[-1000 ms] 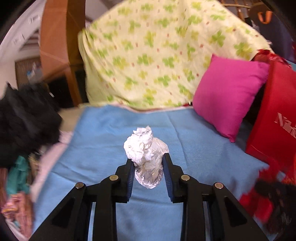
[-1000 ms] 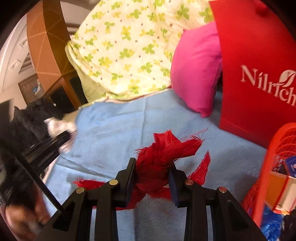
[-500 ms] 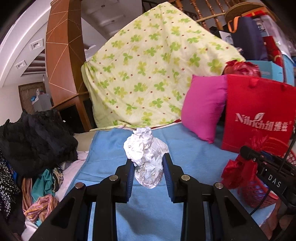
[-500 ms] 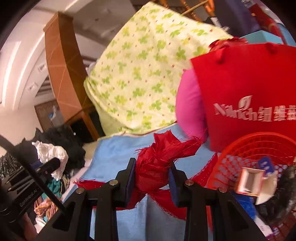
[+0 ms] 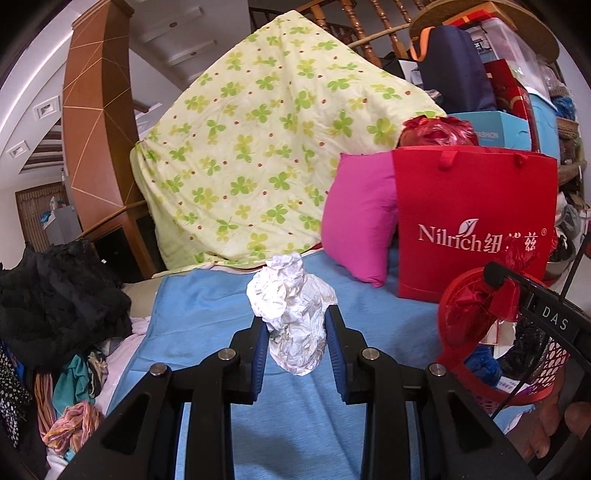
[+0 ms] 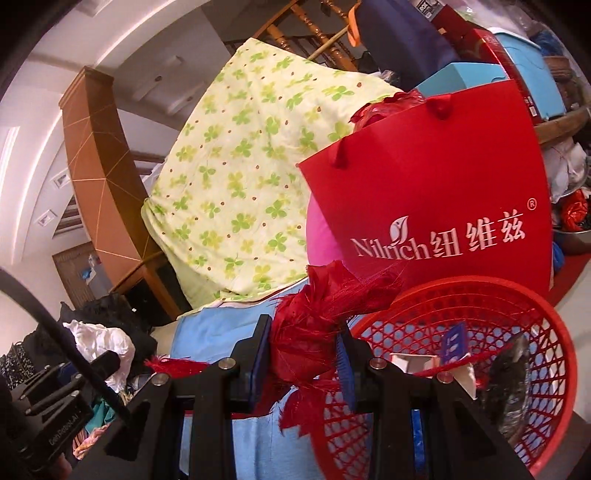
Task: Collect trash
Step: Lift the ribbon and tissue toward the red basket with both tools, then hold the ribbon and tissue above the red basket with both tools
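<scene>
While my left gripper [image 5: 295,334] pinches a crumpled white paper wad [image 5: 291,314] between its blue pads, the wad sticks up above the fingertips and hangs over the blue blanket [image 5: 207,306] without touching it. My right gripper [image 6: 304,345] is clamped tight on a frayed red cloth scrap [image 6: 317,325], whose loose threads fan out to the right and trail down under the fingers. Just past that gripper, to its right, sits the red mesh basket [image 6: 480,291], with a small cardboard box, a blue card and some dark crumpled material already inside; the red scrap's tip reaches over the basket's near rim. From the left wrist view I see the right gripper holding its red scrap at the basket's edge, and the basket stands on the blue blanket at the right. Behind the basket a red paper bag [image 5: 476,218] with white lettering stands upright, and a pink pillow [image 5: 358,221] leans beside it on the left. Farther back a yellow quilt with green clover print [image 5: 266,155] is draped high over something bulky. Off to the left lies a heap of dark clothing [image 5: 55,295] with colourful garments below it, and a wooden stair railing [image 5: 354,22] shows above the quilt.
</scene>
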